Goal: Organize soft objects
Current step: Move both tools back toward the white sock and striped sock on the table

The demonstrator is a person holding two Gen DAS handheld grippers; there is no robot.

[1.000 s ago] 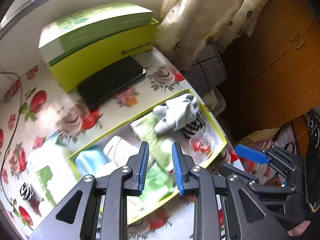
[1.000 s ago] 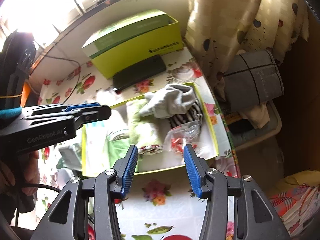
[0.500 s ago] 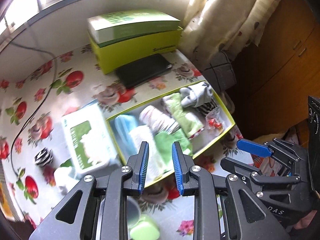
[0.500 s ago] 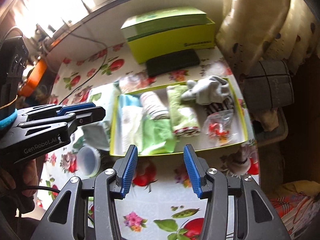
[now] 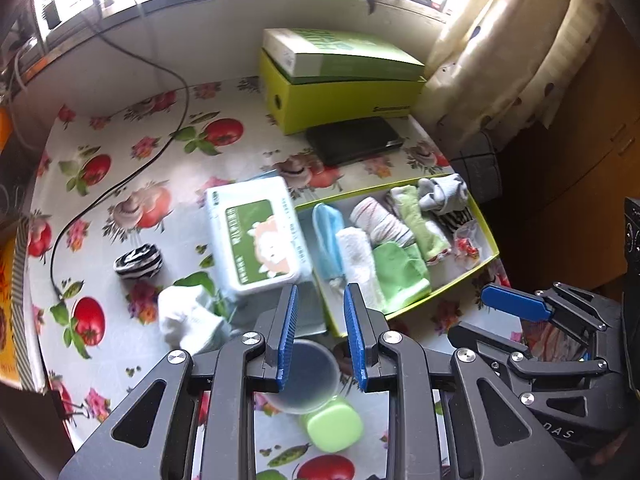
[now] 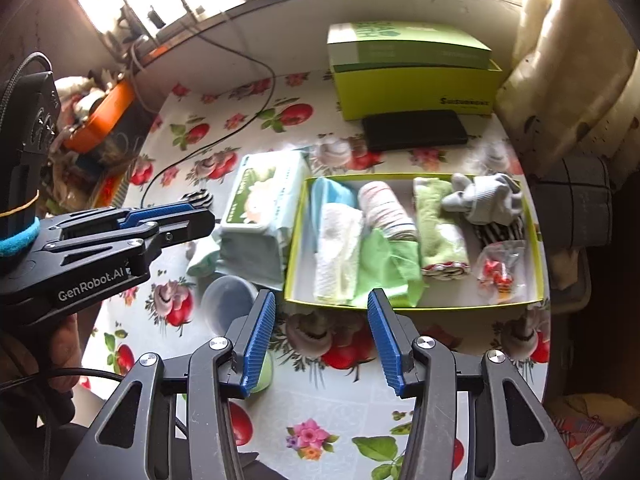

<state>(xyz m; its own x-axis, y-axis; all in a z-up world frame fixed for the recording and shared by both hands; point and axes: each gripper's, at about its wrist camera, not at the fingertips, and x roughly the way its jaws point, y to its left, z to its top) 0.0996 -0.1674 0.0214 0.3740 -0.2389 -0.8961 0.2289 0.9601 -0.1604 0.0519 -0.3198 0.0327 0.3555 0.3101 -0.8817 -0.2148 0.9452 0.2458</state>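
A shallow yellow-green box (image 6: 536, 240) (image 5: 486, 232) on the flowered table holds several rolled cloths and socks: a blue one (image 6: 332, 194), a white towel (image 6: 338, 248), a green cloth (image 6: 388, 268), a grey sock (image 6: 486, 202). Loose on the table lie a zebra-striped sock (image 5: 139, 261) and a white sock (image 5: 188, 318). My left gripper (image 5: 318, 336) is open and empty, held above the table near the box's left end. My right gripper (image 6: 320, 342) is open and empty in front of the box.
A wet-wipes pack (image 5: 256, 234) lies left of the box. A clear plastic cup (image 6: 228, 304) and a green lid (image 5: 334, 428) sit near the front. A large green carton (image 6: 412, 70) and a black case (image 6: 414, 130) stand at the back. A cable (image 5: 120, 184) crosses the table.
Both grippers have pulled back and up from the box, so more of the table shows, including the wipes pack and the loose socks. Both stay open and empty.
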